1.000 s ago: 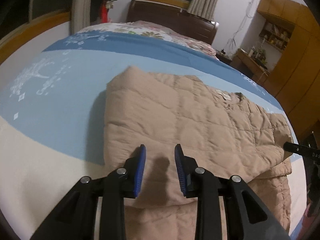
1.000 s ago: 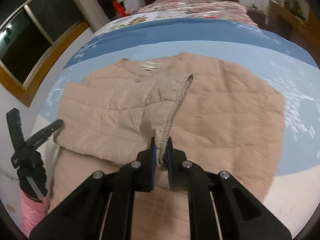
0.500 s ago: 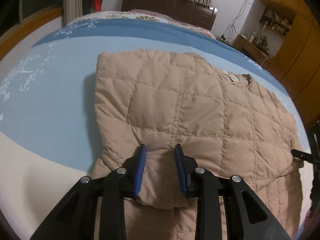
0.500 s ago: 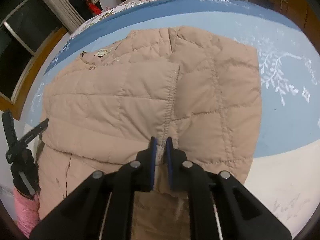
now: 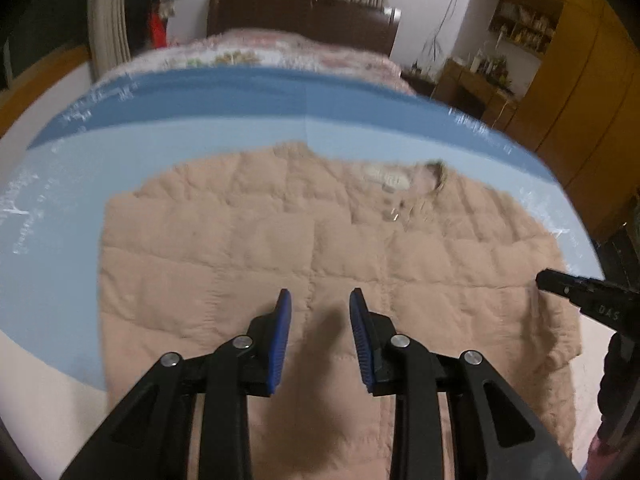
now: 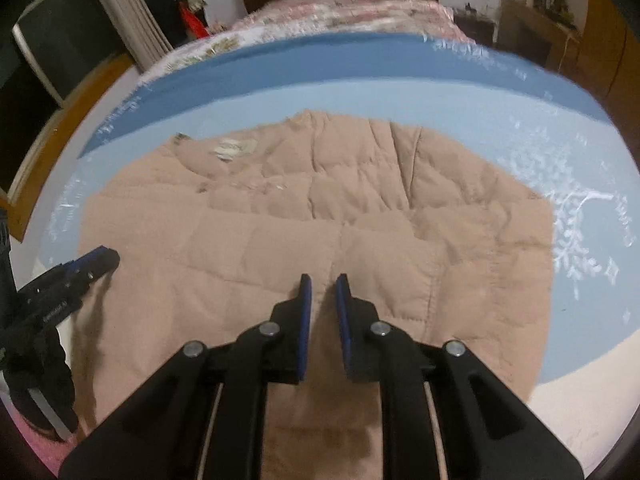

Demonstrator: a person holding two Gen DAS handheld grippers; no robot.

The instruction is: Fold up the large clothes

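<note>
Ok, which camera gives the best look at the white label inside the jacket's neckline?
The left wrist view: the label faces the camera near the frame's centre, below the neckline, though blurred. The right wrist view also shows the label, but further off to the side and more smeared.

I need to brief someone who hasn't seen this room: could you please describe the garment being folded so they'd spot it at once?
On the bed's light blue sheet lies a beige quilted jacket, spread flat. Its square stitched padding and the pale label at its neckline set it apart from the smooth, white-patterned bedding around it.
</note>
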